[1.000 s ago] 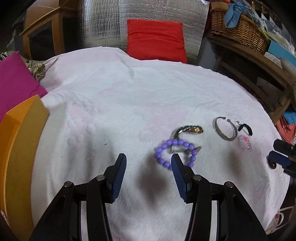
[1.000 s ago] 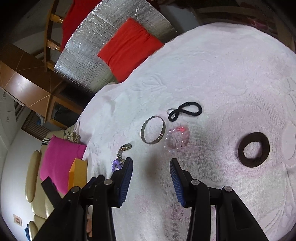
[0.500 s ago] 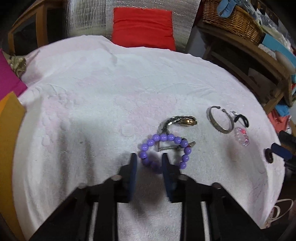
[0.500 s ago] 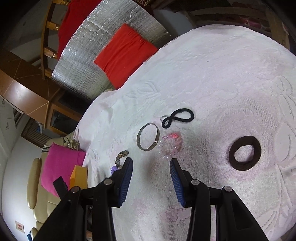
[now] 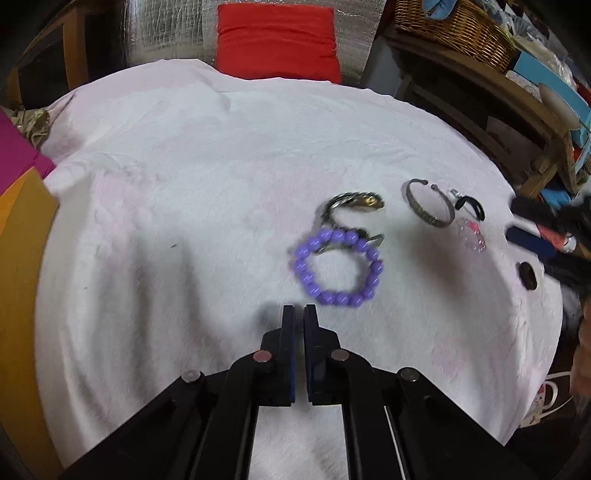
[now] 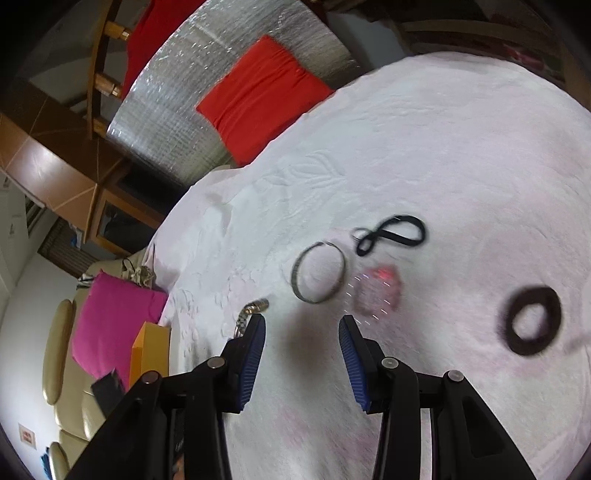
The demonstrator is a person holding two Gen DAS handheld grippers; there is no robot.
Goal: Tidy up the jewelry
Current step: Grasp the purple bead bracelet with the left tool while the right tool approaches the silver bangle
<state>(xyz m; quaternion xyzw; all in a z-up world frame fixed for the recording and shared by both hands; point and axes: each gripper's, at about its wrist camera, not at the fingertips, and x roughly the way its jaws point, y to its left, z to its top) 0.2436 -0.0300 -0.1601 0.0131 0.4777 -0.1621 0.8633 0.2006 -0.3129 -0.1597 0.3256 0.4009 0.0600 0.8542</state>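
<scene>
Left claw shut on nothing, right claw open over the jewelry

Everything sits on the white cloth-covered counter (image 5: 207, 155). An orange box (image 5: 18, 280) stands at its left edge, can't see inside it. The wicker basket (image 5: 454, 26) on the shelf behind holds something blue. The left claw (image 5: 298, 314) tilts down with its pads together, empty, just short of the purple bead bracelet (image 5: 338, 267), which overlaps a metal watch (image 5: 354, 203). The right claw (image 6: 302, 325) hangs parted and empty just short of the silver bangle (image 6: 318, 272) and clear pink bracelet (image 6: 376, 291); the dark hair tie (image 6: 530, 321) lies well off to its right.
</scene>
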